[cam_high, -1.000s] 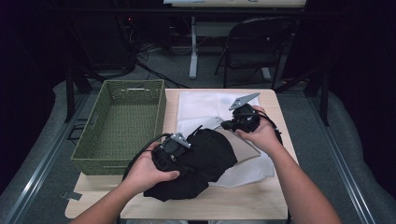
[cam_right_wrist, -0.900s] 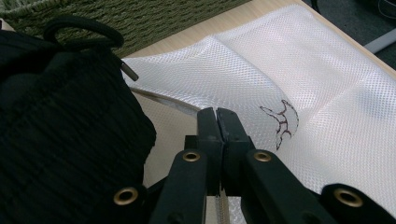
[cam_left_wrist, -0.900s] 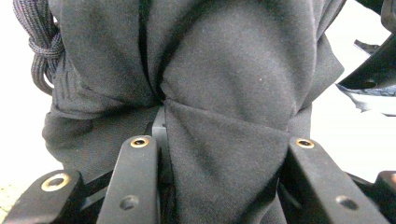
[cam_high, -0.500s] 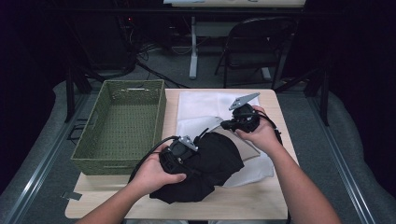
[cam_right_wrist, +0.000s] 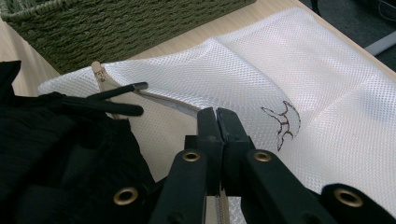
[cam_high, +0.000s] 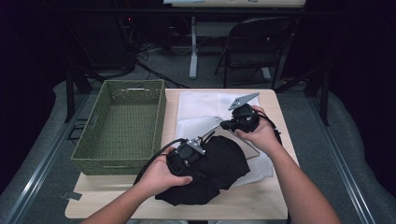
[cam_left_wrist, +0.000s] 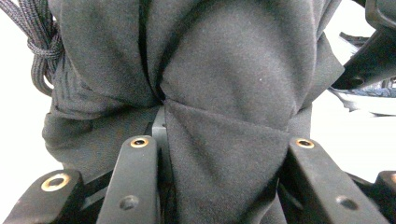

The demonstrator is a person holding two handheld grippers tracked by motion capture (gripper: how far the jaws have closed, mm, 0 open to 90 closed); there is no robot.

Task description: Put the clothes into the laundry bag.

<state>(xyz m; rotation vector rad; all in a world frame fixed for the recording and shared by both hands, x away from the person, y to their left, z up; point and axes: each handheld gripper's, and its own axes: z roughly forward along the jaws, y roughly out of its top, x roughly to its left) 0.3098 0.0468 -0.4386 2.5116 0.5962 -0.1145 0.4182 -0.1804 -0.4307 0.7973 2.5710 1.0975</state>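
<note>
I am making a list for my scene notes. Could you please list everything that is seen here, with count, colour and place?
Woven rectangular basket: one, olive green, left part of the table.
White mesh laundry bag: one, white with a small dark logo, flat on the table at centre right; its edge is lifted.
Bundled black cloth garment: one, black, near front of the table, partly on the bag.
Light wooden table: one, pale wood, centre.
Folding chair: one, dark, behind the table.
Left tool: one, black, its jaws closed on the garment.
Right tool: one, black, its jaws shut on the bag's edge.
Person's hands: left hand, right hand, each holding a tool.
</note>
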